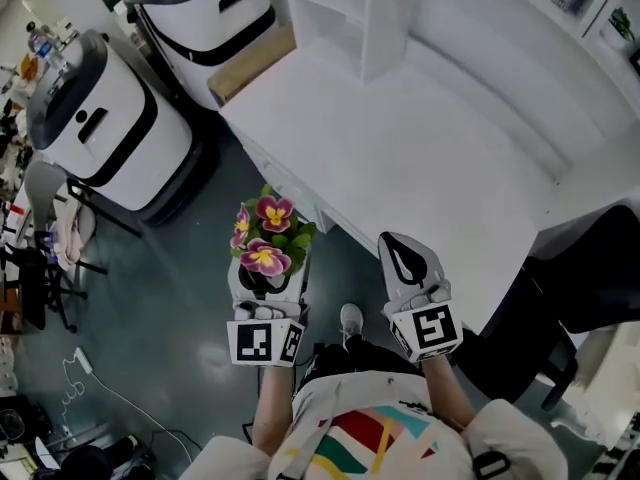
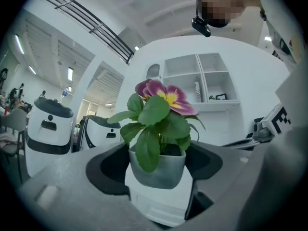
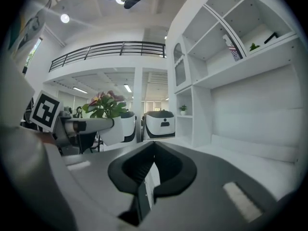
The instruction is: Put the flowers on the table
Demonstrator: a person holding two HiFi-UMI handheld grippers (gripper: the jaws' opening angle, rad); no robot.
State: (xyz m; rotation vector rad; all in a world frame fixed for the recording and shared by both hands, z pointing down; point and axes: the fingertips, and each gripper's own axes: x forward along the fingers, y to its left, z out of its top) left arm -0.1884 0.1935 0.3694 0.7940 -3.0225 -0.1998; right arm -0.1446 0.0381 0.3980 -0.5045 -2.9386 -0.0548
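Note:
The flowers (image 1: 265, 236) are pink and yellow blooms with green leaves in a small grey-white pot (image 2: 157, 168). My left gripper (image 1: 266, 276) is shut on the pot's sides and holds it upright above the floor, just short of the white table (image 1: 420, 138). In the left gripper view the blooms (image 2: 164, 96) rise above the jaws. My right gripper (image 1: 404, 260) is shut and holds nothing; its jaws meet at the tips (image 3: 150, 163). It hovers at the table's near edge, to the right of the pot. From the right gripper view the flowers (image 3: 103, 105) show at the left.
A white shelf unit (image 1: 340, 8) stands at the table's far side. Two white-and-black machines (image 1: 110, 118) (image 1: 205, 13) stand on the floor to the left. A black chair (image 1: 565, 293) is at the right. Chairs and cables (image 1: 75, 373) lie at the far left.

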